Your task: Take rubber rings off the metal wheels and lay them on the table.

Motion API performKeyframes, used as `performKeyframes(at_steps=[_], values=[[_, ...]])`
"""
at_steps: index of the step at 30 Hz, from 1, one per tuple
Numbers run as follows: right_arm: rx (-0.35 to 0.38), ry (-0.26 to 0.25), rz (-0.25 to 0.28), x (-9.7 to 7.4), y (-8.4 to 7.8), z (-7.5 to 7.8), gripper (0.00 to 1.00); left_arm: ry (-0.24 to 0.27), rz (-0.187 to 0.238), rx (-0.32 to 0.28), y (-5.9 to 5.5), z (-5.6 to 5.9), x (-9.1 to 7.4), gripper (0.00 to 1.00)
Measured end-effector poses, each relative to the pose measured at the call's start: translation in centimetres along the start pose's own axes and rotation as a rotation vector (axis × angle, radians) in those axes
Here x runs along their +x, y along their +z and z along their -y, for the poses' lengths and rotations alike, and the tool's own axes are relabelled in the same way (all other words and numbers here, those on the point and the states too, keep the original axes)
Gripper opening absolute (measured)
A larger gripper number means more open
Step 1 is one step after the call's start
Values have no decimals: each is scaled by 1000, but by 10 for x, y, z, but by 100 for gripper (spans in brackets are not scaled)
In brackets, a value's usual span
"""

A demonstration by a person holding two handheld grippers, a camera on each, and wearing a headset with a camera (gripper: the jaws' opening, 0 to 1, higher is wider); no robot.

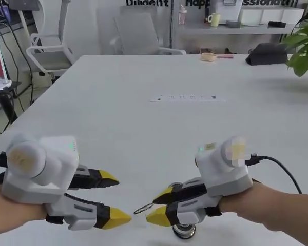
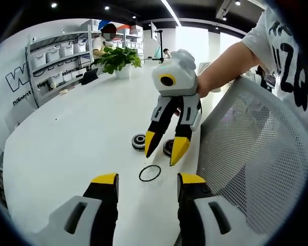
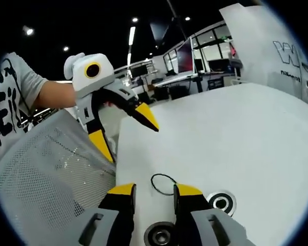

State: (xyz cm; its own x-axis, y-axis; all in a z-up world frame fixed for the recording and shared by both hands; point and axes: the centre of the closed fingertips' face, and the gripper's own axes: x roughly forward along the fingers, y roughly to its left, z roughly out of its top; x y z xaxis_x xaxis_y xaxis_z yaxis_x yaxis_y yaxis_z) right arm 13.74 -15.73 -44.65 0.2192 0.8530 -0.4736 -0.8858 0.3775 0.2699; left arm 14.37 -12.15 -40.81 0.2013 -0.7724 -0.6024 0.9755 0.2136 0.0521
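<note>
Left claw (image 1: pixel 121 199) and right claw (image 1: pixel 153 207) both apart and empty, since the rubber ring (image 1: pixel 142 208) already lies flat on the worktop (image 1: pixel 159 128) between their tips. Two metal wheels (image 2: pixel 139 141) sit beside the right claw.

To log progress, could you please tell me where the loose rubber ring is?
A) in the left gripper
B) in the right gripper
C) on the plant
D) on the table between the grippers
D: the rubber ring lies flat on the table, between the open left gripper and the open right gripper, touching neither.
</note>
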Motion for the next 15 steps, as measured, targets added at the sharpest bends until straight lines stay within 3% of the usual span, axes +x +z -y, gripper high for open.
performKeyframes(at_steps=[8, 15], values=[[-1, -11, 31, -20, -2, 1, 31, -38, 5, 6, 9, 7, 15, 42], [-2, -31, 21, -40, -19, 4, 31, -114, -12, 32, 16, 24, 39, 39]])
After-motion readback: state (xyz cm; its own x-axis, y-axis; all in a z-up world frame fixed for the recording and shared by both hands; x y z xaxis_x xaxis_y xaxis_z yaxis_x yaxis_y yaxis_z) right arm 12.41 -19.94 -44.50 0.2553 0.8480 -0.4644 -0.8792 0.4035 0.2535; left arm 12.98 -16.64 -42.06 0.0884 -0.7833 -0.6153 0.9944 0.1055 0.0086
